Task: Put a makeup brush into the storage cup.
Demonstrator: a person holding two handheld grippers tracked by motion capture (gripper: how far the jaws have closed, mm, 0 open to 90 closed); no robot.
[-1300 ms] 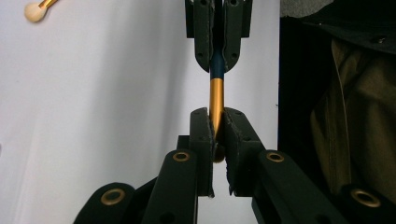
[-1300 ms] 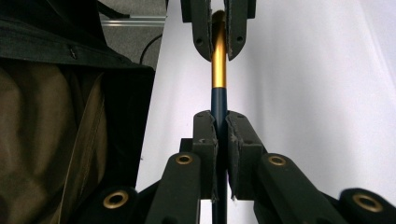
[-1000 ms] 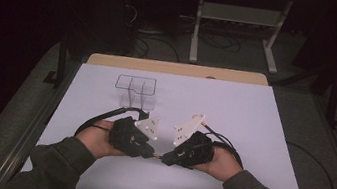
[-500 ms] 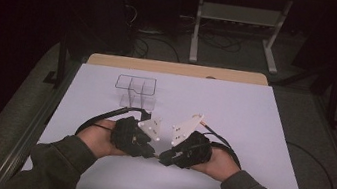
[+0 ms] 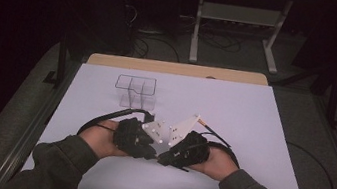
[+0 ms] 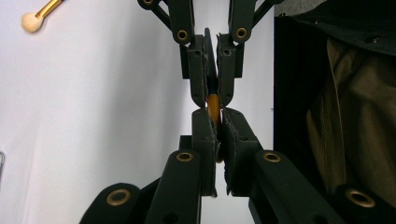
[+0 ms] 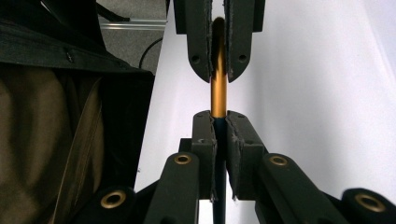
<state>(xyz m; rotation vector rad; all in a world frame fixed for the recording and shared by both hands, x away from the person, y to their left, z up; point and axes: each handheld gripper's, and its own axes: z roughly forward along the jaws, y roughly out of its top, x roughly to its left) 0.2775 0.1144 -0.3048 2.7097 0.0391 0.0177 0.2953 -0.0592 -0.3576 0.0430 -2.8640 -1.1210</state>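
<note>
A thin brush handle, gold [image 7: 218,93] with a dark lower part, is held level just above the white table sheet [image 5: 234,114], near its front edge. My left gripper [image 5: 152,154] and right gripper [image 5: 163,159] point at each other, tip to tip. In the left gripper view my left gripper [image 6: 218,116] is shut on the gold handle [image 6: 213,103], and the right gripper [image 6: 214,93] clamps it just beyond. In the right gripper view my right gripper [image 7: 218,116] has just been closing and is shut on the handle, with the left gripper [image 7: 217,70] facing it.
A clear box with compartments [image 5: 136,92] stands on the sheet behind the hands. A second brush [image 6: 32,21] with a beige tip and gold handle lies loose on the sheet, the same brush [image 5: 204,124] lying just right of the grey plates. Black cables loop beside both wrists.
</note>
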